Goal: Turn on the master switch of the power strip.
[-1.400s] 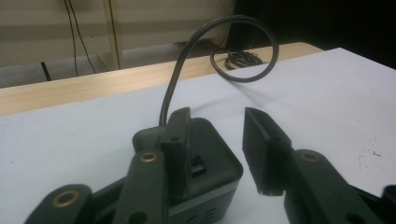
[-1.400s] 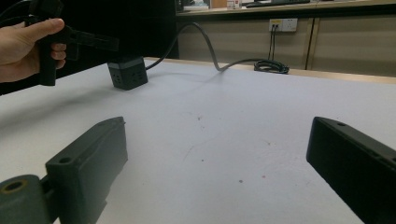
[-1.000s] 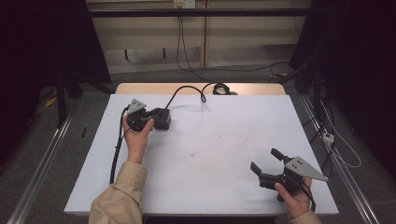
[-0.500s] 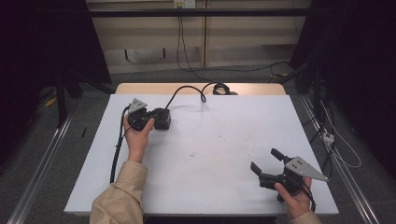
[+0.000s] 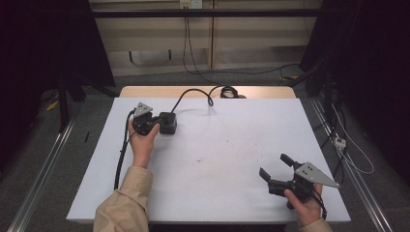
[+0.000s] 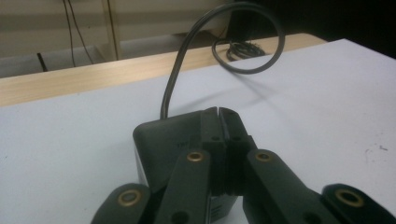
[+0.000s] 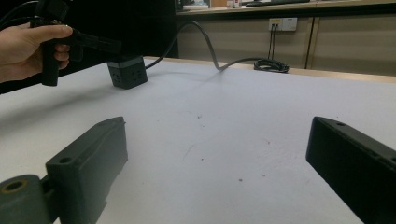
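left gripper (image 6: 218, 116) closed, black cube adapter (image 6: 163, 140), cabled

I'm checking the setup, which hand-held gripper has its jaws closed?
The left hand-held gripper: its jaws meet above the black power cube. The right hand-held gripper is spread wide open.

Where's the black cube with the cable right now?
In the high view the black cube sits far left on the white table, directly under the left gripper.
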The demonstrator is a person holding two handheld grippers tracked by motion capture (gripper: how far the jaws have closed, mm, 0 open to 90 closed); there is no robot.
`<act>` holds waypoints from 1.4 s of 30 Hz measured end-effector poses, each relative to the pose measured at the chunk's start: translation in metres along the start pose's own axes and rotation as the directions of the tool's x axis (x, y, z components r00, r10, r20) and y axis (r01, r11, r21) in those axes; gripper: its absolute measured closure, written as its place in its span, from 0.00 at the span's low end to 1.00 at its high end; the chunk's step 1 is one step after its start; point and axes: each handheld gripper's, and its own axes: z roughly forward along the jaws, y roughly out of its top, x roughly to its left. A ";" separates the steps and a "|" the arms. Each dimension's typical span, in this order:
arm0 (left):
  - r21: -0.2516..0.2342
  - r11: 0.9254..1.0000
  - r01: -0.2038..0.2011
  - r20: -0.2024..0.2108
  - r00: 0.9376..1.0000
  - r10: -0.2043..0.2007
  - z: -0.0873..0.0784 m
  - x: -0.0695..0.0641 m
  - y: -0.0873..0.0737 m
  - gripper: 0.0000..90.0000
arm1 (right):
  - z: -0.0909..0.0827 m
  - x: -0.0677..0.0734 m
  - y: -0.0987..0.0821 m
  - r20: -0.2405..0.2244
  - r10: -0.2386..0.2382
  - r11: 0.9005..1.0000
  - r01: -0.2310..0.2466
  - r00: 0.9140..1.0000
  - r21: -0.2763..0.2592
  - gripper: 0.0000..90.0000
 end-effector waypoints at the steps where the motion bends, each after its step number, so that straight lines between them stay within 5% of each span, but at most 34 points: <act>1: 0.005 1.000 -0.001 -0.007 1.000 0.001 0.000 0.000 0.000 1.00 | 0.000 0.000 0.000 0.000 0.000 1.000 0.000 1.000 0.000 0.06; 19: -0.002 1.000 0.021 -0.036 0.999 -0.021 0.000 0.002 -0.002 1.00 | 0.000 0.000 0.000 -0.001 -0.002 1.000 0.002 1.000 -0.001 0.06; 42: 0.021 1.000 -0.007 -0.047 0.999 0.008 0.002 0.003 -0.004 1.00 | 0.000 0.000 0.000 -0.001 -0.001 1.000 0.001 1.000 -0.002 0.06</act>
